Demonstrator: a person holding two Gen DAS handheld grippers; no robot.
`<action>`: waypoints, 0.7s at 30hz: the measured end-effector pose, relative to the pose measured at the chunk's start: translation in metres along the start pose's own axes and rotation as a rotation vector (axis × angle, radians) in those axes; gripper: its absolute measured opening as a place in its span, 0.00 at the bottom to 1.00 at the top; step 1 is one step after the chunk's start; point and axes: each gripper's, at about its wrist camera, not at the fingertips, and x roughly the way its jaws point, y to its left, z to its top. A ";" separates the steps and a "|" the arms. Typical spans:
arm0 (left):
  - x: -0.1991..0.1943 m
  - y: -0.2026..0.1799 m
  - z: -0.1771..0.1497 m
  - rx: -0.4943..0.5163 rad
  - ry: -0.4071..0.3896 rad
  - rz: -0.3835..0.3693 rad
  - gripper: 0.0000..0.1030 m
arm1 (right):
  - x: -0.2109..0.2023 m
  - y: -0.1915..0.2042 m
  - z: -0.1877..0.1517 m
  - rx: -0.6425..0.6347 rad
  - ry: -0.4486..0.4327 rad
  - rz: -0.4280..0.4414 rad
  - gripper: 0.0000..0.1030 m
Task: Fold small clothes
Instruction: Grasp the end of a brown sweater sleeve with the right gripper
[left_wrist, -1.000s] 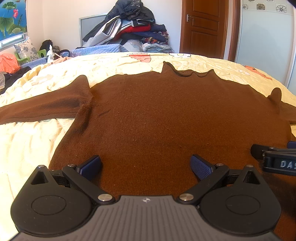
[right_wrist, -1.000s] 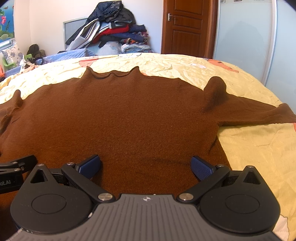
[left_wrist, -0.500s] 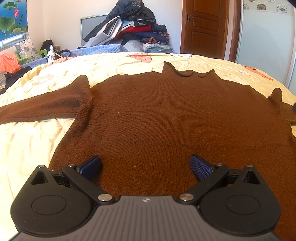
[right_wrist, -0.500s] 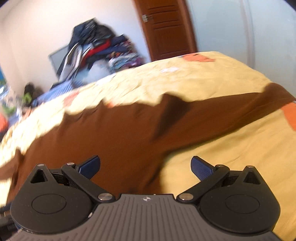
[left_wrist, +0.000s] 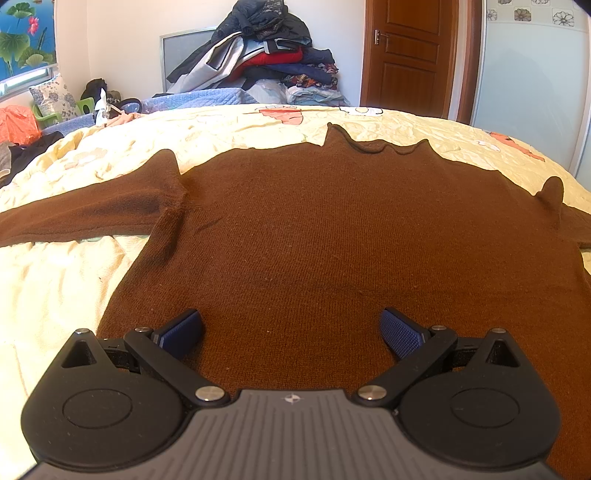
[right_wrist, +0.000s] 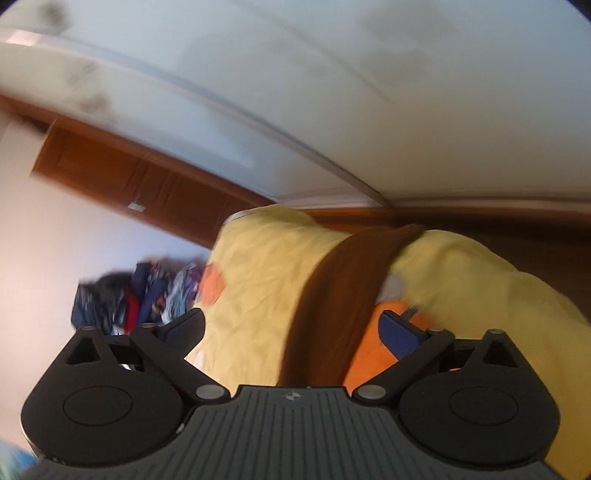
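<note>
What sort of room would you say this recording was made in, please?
Most likely a home bedroom: a brown sweater lies spread on a bed's yellow quilt, with a heap of clothes and a wooden door behind.

plain dark brown sweater (left_wrist: 325, 236) on a pale yellow bedspread (left_wrist: 55, 288) with orange-pink cartoon prints.

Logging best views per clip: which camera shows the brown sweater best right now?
The left wrist view. There the sweater lies spread flat on the bed, with collar, body and one sleeve sharp. The right wrist view is tilted and motion-blurred, showing only one brown sleeve running across the yellow cover.
</note>
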 end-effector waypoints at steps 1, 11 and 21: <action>0.000 0.000 0.000 0.000 0.000 0.000 1.00 | 0.010 -0.004 0.003 0.020 0.019 -0.005 0.93; 0.000 0.000 0.000 0.000 0.000 -0.001 1.00 | 0.031 0.000 0.014 -0.002 0.041 0.031 0.72; 0.000 0.000 0.000 -0.004 -0.001 -0.005 1.00 | 0.020 0.000 0.010 -0.093 -0.023 -0.065 0.12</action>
